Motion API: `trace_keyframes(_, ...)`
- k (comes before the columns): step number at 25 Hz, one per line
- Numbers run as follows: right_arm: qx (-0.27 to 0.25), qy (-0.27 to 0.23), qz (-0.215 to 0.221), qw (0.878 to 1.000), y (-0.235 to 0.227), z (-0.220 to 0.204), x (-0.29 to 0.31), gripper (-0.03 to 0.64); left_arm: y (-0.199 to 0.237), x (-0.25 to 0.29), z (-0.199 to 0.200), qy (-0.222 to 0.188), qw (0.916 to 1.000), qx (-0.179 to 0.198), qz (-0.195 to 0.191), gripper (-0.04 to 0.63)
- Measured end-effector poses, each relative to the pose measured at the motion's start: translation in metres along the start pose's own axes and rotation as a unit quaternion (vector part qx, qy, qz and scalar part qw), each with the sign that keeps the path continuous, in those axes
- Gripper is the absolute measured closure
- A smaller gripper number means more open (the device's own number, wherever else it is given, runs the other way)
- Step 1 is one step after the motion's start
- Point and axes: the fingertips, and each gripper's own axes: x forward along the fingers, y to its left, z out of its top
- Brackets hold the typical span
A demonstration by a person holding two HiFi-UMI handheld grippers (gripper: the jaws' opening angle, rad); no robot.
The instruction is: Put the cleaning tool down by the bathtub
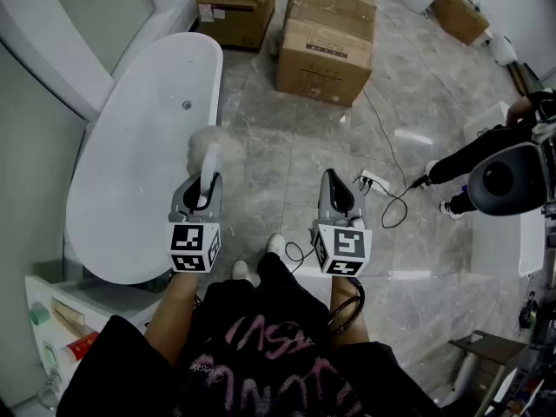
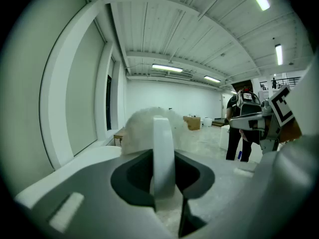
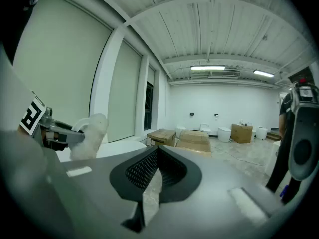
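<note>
Bathtub (image 1: 130, 159): white oval, lies left of and ahead of the left gripper (image 1: 201, 196). Its long rim runs just beside that gripper's left side.

Floor (image 1: 287, 159): grey marble, open ahead of both grippers and between them.

Cardboard boxes (image 1: 326, 46): a stack well ahead of the right gripper (image 1: 335, 196), closing the far end of the open strip. One more box stands ahead of the left gripper, past the tub's far end.

Second person (image 1: 486, 150): well to the right of the right gripper, in dark sleeves.

Cable (image 1: 393, 200): loops on the floor near the right gripper's right side.

Left gripper, own view (image 2: 165, 185): jaws clamped on the cleaning tool (image 2: 163, 153), the flat white handle upright between the dark pads.

Right gripper, own view (image 3: 145, 195): jaws drawn together to a thin slit, nothing between them.

Cleaning tool, head view (image 1: 208, 153): white curved handle rises from the left jaws. A fluffy white head sits beyond the jaw tips, over the tub's rim edge where it meets the floor.
</note>
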Motion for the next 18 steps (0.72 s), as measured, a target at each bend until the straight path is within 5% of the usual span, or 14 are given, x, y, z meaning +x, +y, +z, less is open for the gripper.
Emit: trace_keyframes(18,-0.004,0.006,0.01,1.0,-0.006,-0.01,0.02,0.609,0.003,0.024,-0.007,0.01,0.9999,-0.009,0.001,0.522)
